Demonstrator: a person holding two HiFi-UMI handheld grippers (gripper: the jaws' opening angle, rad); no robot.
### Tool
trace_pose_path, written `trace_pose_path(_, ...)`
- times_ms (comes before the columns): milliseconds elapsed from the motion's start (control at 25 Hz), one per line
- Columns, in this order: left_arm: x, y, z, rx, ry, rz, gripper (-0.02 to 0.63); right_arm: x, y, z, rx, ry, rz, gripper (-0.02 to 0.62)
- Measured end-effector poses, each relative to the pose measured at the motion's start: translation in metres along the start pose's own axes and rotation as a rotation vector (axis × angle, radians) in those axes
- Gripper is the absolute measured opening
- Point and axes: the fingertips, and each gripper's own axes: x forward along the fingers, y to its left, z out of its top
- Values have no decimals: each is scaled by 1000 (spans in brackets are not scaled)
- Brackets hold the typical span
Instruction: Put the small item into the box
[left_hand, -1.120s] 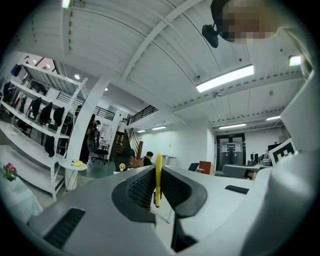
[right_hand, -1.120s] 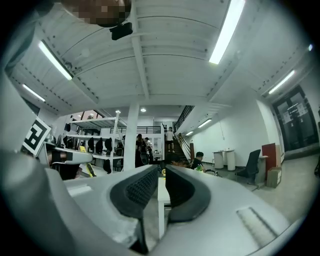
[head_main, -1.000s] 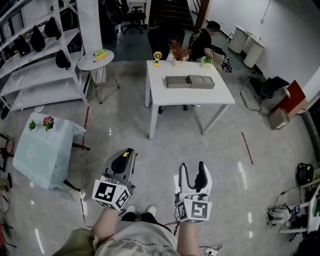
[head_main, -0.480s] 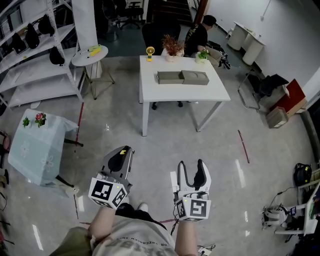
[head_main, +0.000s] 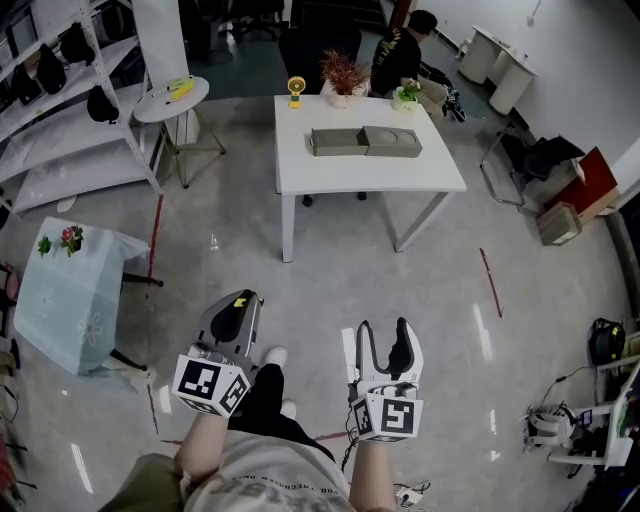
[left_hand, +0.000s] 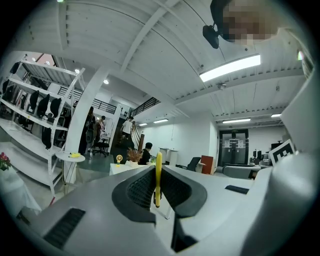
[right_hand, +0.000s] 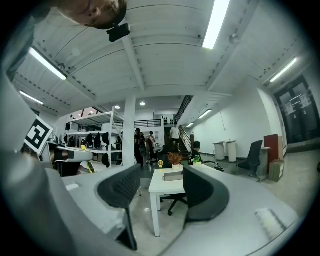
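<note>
Yellow and thin, the small item (left_hand: 158, 180) sits pinched in the closed left tongs (head_main: 241, 302); the right tongs (head_main: 384, 330) gape empty. Carrying stage, I'd say: the grey box (head_main: 365, 141) on the white worktop (head_main: 330, 175) lies well ahead, so approach first.

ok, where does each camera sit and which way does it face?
Head view: on the person's head, looking steeply down at floor and white table; shows left gripper, right gripper, legs.
Left gripper view: on that gripper, facing level toward the table; its fingers shut on a thin yellow item.
Right gripper view: on that gripper, facing level at the table; fingers apart, empty.
Shared: all three see the table and its potted plant.
</note>
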Motion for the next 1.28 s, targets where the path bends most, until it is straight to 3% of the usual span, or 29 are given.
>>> trace_pose_path(320,66,26,13,-17,-16,-45,31,65,-8,6,-18,-3,-4,255)
trace_pose_path(880,195,91,67,-17,-62,-146,31,202,-12,31,-51,-23,-30,255)
trace_pose_path(1280,254,95,58,-22,-25,-169,31,252,-37,23,-51,5,-28,255)
